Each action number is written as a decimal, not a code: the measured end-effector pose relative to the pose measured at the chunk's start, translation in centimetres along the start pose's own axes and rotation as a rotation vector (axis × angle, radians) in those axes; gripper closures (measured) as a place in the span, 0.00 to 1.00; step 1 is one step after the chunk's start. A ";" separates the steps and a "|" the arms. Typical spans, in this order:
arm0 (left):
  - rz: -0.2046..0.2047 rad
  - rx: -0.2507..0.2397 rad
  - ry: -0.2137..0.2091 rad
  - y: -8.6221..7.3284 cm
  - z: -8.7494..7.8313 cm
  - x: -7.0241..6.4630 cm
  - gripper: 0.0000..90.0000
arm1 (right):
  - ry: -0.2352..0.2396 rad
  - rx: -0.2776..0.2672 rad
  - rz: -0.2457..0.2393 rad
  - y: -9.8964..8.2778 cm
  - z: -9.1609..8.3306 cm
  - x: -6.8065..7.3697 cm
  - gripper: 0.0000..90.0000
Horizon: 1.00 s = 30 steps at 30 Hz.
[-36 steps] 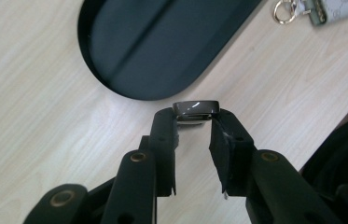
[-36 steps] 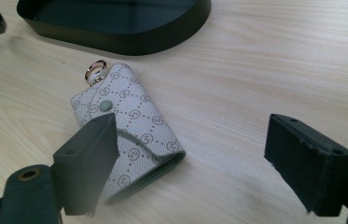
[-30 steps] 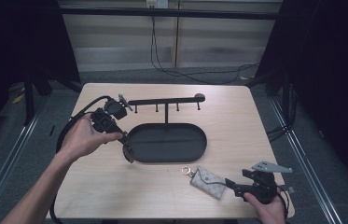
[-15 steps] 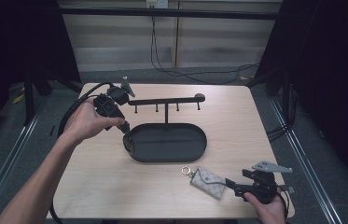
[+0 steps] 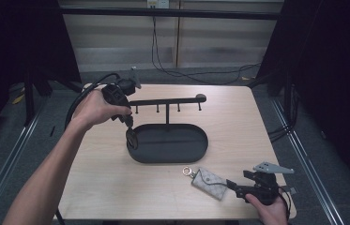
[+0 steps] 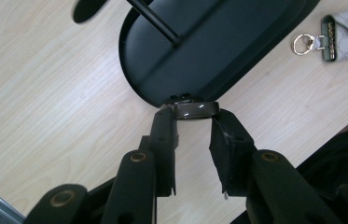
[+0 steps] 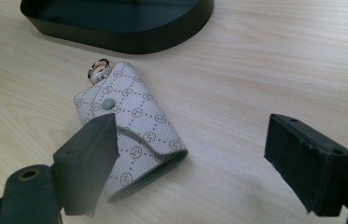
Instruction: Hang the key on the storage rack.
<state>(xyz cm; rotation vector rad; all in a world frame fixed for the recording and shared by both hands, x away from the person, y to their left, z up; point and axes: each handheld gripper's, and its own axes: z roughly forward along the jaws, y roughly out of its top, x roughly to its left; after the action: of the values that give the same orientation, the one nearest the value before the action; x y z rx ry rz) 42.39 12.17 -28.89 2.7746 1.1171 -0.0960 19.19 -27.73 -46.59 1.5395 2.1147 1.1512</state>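
Seen from above: light wood-grain counter (image 5: 116, 187) w/ a black oval metal tray (image 5: 170, 143) near its centre. Rising from the tray, a thin black post carrying a black horizontal bar w/ small hooks (image 5: 165, 101), ending in a round disc at the right.

Left tool (image 5: 130, 136), held in the person's left hand (image 5: 95, 108), angled down at the tray's left end. In the left gripper view, pinched between the two black jaws: a small dark brown glossy ring-shaped item (image 6: 195, 110), held just at the tray's near rim (image 6: 139, 88); touching the rim or slightly above it, cannot tell. Jaws narrow, closed onto the item. Black cable looping back from the tool toward the counter's far left corner.

Right tool (image 5: 231, 184), held in the right hand (image 5: 269, 211) at the counter's near right corner, pointing left. Grey three-cornered plate on top. In the right gripper view, jaws spread wide, gripping nothing; left jaw overlapping the edge of a pale grey patterned fabric key pouch w/ snap button (image 7: 132, 140), right jaw well apart from it.

Pouch (image 5: 210, 182) lying flat on the counter, just in front of the tray, apart from it. Small gold-coloured metal ring (image 7: 98, 68) at the pouch's end nearest the tray.
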 end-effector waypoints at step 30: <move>-0.088 0.100 0.071 4.9 1.9 0.1 0.78 | 0.012 0.001 -0.003 0.0 -0.1 -0.1 0.19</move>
<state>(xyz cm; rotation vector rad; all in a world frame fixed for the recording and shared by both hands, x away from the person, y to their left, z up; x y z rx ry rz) 45.82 8.43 -30.25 2.8365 1.2858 -0.0650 19.17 -27.90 -46.59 1.5326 2.1252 1.1619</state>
